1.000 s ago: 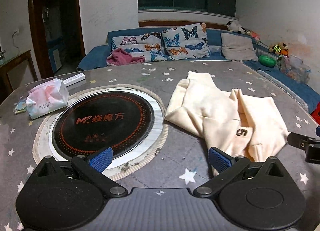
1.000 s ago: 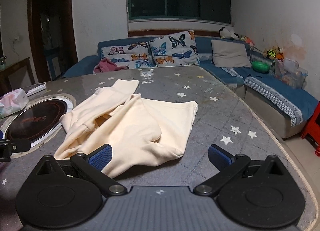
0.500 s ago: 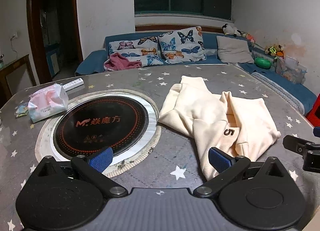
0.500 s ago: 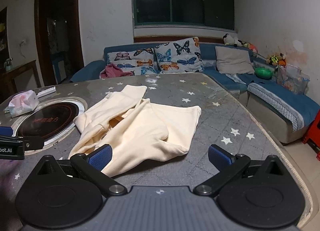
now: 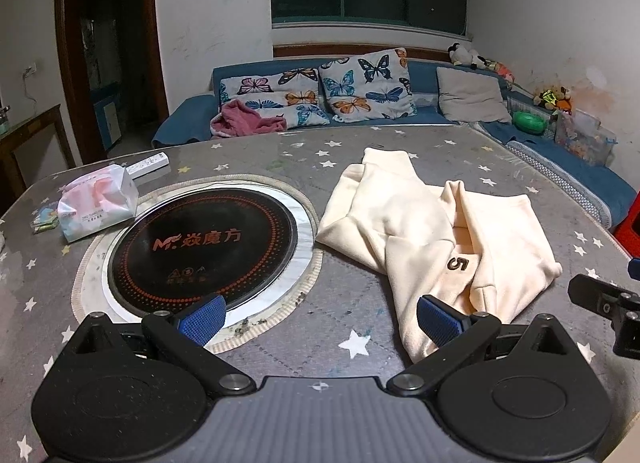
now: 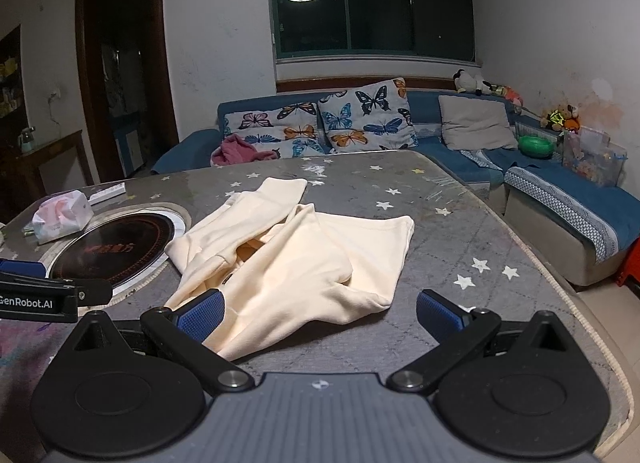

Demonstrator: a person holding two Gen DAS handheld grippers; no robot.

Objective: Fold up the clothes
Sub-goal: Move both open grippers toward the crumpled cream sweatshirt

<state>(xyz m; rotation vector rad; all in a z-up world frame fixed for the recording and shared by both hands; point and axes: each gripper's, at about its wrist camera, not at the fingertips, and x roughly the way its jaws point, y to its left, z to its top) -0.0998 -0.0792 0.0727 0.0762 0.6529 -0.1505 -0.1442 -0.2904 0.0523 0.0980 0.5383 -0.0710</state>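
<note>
A cream garment (image 5: 432, 231) with a dark "5" on it lies crumpled on the grey star-patterned table (image 5: 344, 319); it also shows in the right wrist view (image 6: 288, 259). My left gripper (image 5: 320, 319) is open and empty, held above the table's near side, left of the garment's near edge. My right gripper (image 6: 320, 315) is open and empty, just short of the garment's near edge. The right gripper shows at the right edge of the left wrist view (image 5: 608, 303), the left gripper at the left edge of the right wrist view (image 6: 44, 295).
A round black induction hob (image 5: 204, 247) is set in the table left of the garment. A tissue pack (image 5: 96, 203) and a white remote (image 5: 148, 165) lie far left. A blue sofa (image 5: 360, 103) with butterfly cushions stands behind. The table's right edge (image 6: 560, 275) drops to the floor.
Both grippers have risen and drawn back a little from the garment, so more of the room shows. The garment has not moved. Both stay open.
</note>
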